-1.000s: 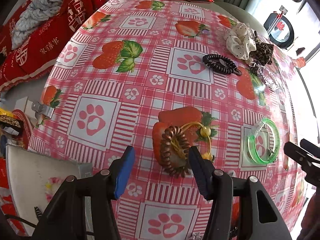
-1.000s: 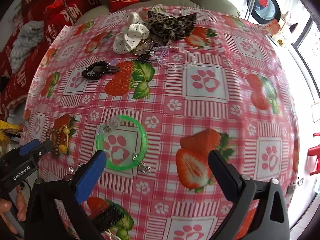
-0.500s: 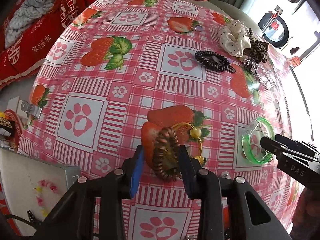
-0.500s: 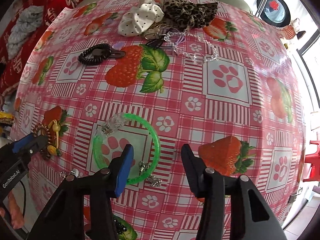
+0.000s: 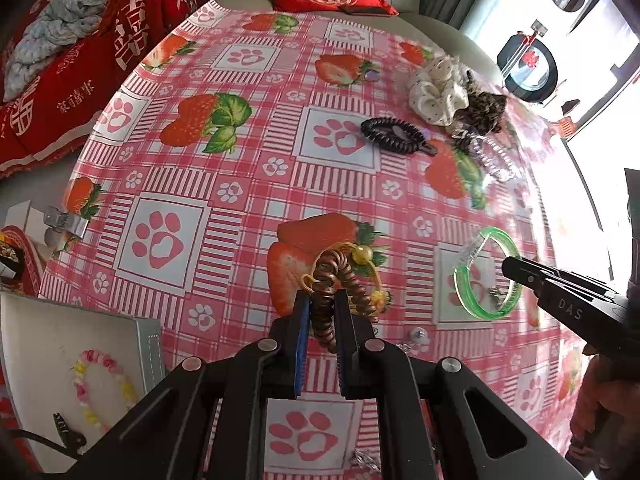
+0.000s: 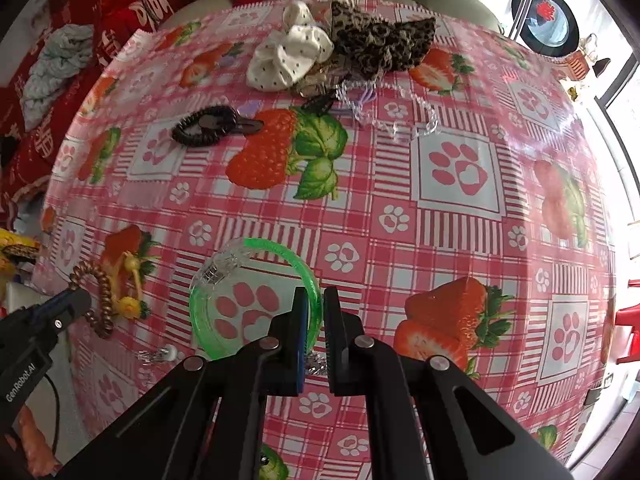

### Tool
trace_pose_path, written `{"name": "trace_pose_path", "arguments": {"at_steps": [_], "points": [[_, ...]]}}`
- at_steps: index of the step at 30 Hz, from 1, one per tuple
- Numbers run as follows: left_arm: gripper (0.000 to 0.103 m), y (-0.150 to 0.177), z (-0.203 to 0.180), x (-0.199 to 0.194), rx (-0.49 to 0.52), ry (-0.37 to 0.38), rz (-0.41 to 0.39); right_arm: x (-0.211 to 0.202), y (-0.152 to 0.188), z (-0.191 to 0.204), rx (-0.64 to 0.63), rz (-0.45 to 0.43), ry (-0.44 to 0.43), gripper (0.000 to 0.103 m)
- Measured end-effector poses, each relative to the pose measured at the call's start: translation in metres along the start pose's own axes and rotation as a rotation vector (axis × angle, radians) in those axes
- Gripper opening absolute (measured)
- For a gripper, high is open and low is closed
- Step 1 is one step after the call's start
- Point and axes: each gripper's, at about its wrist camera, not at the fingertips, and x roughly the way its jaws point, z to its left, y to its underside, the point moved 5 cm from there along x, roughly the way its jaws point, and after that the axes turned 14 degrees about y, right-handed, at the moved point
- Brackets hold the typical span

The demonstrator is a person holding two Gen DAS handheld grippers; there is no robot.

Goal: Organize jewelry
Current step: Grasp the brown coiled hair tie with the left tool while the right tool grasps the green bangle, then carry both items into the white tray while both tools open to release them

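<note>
A brown spiral hair tie (image 5: pixel 340 268) lies on the strawberry tablecloth, tangled with a yellow beaded elastic (image 5: pixel 362 254). My left gripper (image 5: pixel 322 296) points steeply down and its jaws are closing, the blue pads pressing on the near end of the coil. In the right wrist view, the same tie (image 6: pixel 102 284) arches out of the left gripper (image 6: pixel 76 304). To the right lies a green bangle (image 6: pixel 276 246) with a clear clip. My right gripper (image 6: pixel 316 300) is shut on its near rim. In the left wrist view, it (image 5: pixel 516 266) reaches over the bangle (image 5: pixel 460 288).
A white tray (image 5: pixel 152 344) at the near left holds a pastel bead bracelet (image 5: pixel 100 380). Farther back lie a black spiral tie (image 5: pixel 390 134), a white scrunchie (image 5: pixel 436 96), a leopard scrunchie (image 5: pixel 484 110) and a clear bead chain (image 6: pixel 400 120). Small earrings (image 5: pixel 416 336) sit between the grippers.
Both grippers closed from wide open. The left pads came together on the brown spiral tie. The right jaws moved onto the green bangle's rim and gripped it.
</note>
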Motion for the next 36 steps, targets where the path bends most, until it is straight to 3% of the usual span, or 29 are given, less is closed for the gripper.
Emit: {"name": "trace_pose_path", "arguments": {"at_steps": [10,19,29,36], "points": [[0.018,0.018,-0.012,-0.045,-0.002,0.035,-0.045,-0.036,0.011,-0.003,0.022,-0.012,-0.064,0.008],[0.018,0.060,0.012,-0.096,-0.043,0.005,-0.077,-0.076,0.028,0.021,-0.021,-0.031,-0.110,0.008],[0.018,0.121,0.079,-0.149,-0.161,-0.089,-0.099,-0.108,0.056,0.109,-0.169,-0.031,-0.200,0.008],[0.018,0.158,0.132,-0.172,-0.268,-0.159,-0.114,-0.122,0.079,0.194,-0.312,-0.023,-0.266,0.008]]}}
